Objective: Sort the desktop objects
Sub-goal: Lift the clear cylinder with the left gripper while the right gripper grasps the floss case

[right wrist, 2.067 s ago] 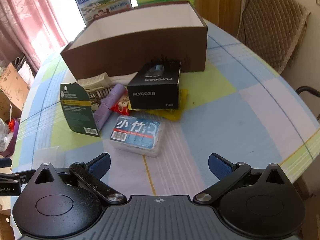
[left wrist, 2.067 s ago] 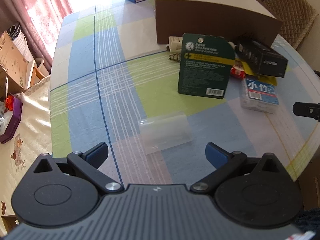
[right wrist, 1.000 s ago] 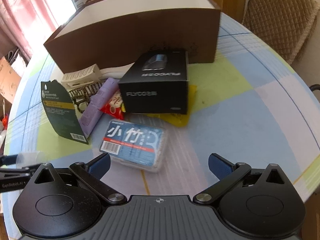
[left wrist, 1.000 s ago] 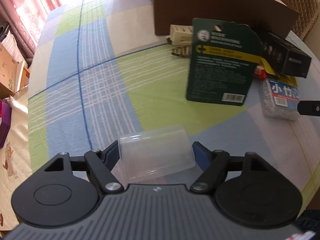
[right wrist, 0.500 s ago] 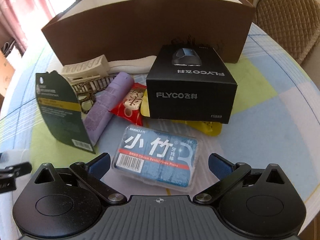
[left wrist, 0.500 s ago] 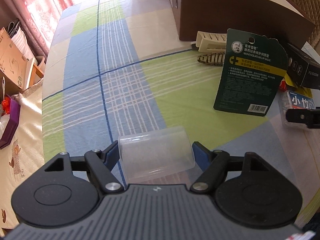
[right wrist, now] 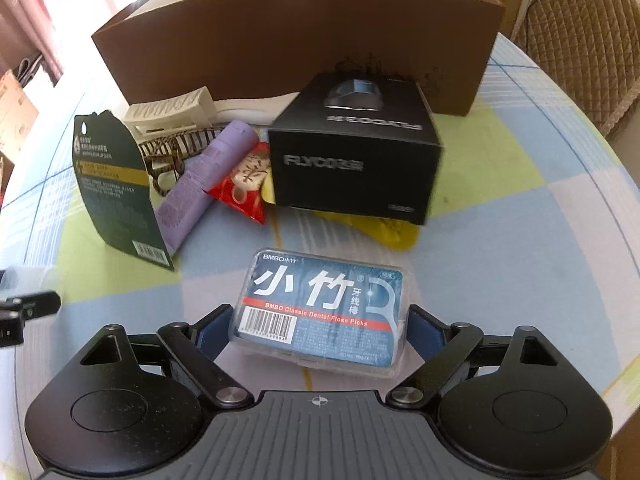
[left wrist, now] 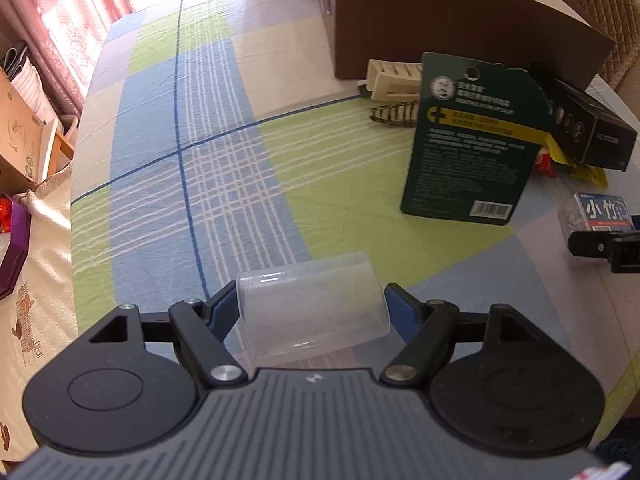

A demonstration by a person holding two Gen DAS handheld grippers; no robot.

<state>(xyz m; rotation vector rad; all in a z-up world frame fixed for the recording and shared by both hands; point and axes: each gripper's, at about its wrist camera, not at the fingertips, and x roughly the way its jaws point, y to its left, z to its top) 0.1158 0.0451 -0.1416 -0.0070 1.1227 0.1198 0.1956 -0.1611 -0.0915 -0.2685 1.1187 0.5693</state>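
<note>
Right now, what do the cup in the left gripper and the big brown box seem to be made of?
The cup looks like thin frosted translucent plastic: the tablecloth stripes show faintly through it. The brown box looks like matte cardboard, with thin folded walls and a white inside; I cannot be sure.

A clear plastic cup lies on its side, pinched between blue pads. A flat transparent floss-pick box with a blue label lies label-up on the checked tablecloth, between blue pads.
</note>
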